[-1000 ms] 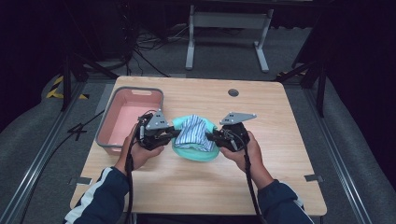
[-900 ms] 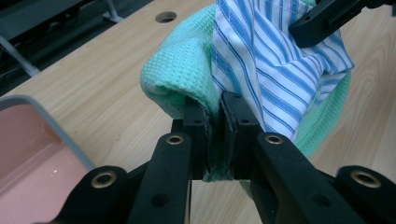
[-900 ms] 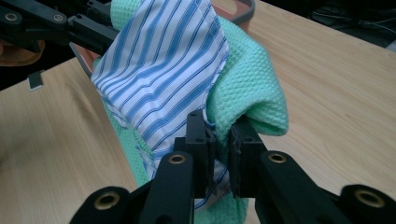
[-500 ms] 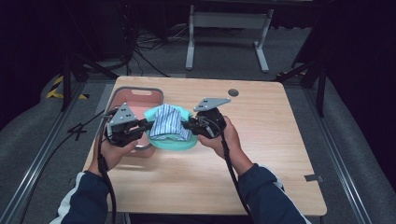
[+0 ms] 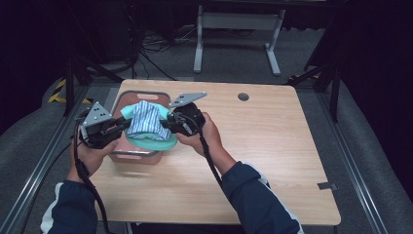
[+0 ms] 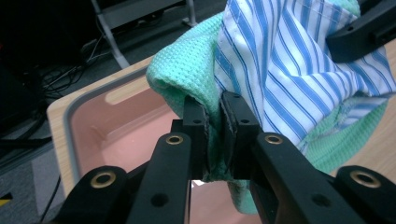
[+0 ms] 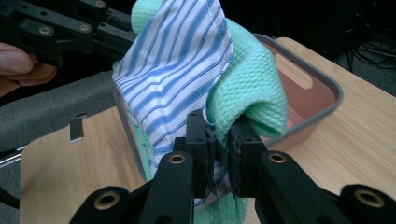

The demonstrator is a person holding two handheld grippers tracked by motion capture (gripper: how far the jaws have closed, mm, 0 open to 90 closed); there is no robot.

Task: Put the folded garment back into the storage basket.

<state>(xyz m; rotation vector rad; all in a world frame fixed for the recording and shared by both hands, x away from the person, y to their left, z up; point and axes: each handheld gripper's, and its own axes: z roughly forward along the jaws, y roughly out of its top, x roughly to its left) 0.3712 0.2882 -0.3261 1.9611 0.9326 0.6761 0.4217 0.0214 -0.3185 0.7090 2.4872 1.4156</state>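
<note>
Left gripper (image 6: 214, 135) first: its two black jaws are pinched tight on a fold of the green waffle cloth (image 6: 184, 65), the fabric squeezed into the narrow slit between the pads. Right beside that fold hangs the blue-and-white striped cloth (image 6: 289, 70), draped against the green one and spilling off to the right of the jaws. Over on the other side, the right gripper (image 7: 221, 149) is clamped the same way, a bunched edge of cloth caught between its pads, striped fabric to its left, green waffle weave curling over to its right.

From the high view, both grippers face each other with the bundle slung between them: left gripper (image 5: 111, 127) on one end, right gripper (image 5: 175, 124) on the other, striped cloth (image 5: 145, 119) on top and the green cloth (image 5: 151, 142) sagging below it like a hammock. The load hangs in the air, clear of the tabletop, directly above the pink bin (image 5: 141, 157) with the grey rim.

The bin sits at the left part of the wooden table (image 5: 263, 146), near its far left corner; in the left gripper view its pink inside (image 6: 121, 135) lies open beneath the jaws. The person's hands wrap each gripper body, dark sleeves coming in from the bottom, cables trailing down along the forearms. A small dark round hole (image 5: 243, 96) marks the table near its far edge, well apart from the action.
</note>
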